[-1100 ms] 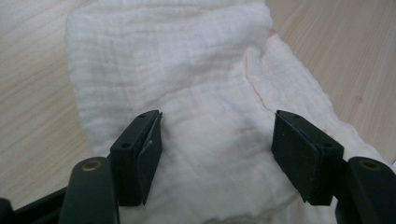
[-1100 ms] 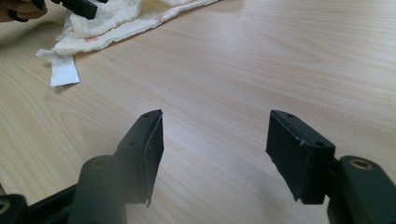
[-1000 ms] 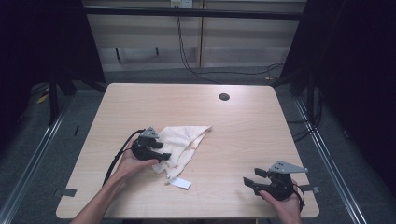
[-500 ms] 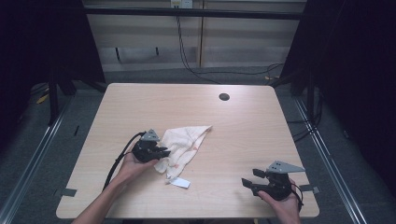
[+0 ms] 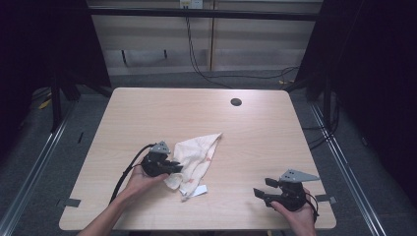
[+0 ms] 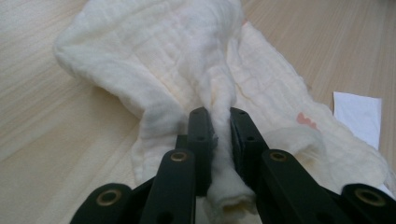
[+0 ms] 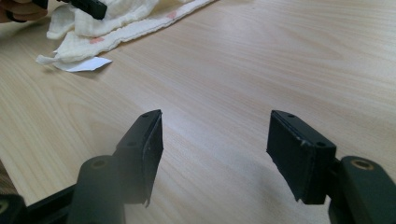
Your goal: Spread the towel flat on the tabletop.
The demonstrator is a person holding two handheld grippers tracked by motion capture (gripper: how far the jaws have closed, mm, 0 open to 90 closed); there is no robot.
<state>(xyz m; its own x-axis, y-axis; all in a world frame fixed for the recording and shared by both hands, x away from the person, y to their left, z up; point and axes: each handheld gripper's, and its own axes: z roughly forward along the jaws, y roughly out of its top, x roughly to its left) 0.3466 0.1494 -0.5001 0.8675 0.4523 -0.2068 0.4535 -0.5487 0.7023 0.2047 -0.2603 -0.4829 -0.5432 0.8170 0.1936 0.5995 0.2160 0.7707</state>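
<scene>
At the left of the high view we see the left gripper (image 5: pixel 173 167) held in the person's left hand (image 5: pixel 140 179), its cable (image 5: pixel 125 172) looping back toward the near edge of the wooden table (image 5: pixel 147 108). In the left gripper view its two black fingers (image 6: pixel 201 135) are pinched onto a raised fold of the white cloth (image 6: pixel 187 60), which runs up between them and spreads out ahead of the fingertips. The rest of the cloth (image 5: pixel 196 155) lies crumpled on the table just beyond and to the right of those fingers, with faint pink marks (image 6: pixel 306 119) on it. A white tag (image 6: pixel 357 116) lies flat on the wood to the right of the fingers, at the cloth's near edge.

Farther right, the right gripper (image 5: pixel 262 187) sits low near the table's front edge in the person's right hand (image 5: pixel 295 211), well apart from the cloth. In the right gripper view its fingers (image 7: pixel 147 144) stand wide apart with bare wood between them, holding nothing. Beyond them, up and to the left, we see the cloth (image 7: pixel 116 23) and its tag (image 7: pixel 84 64). A small dark round hole (image 5: pixel 236 102) sits in the far part of the table.
</scene>
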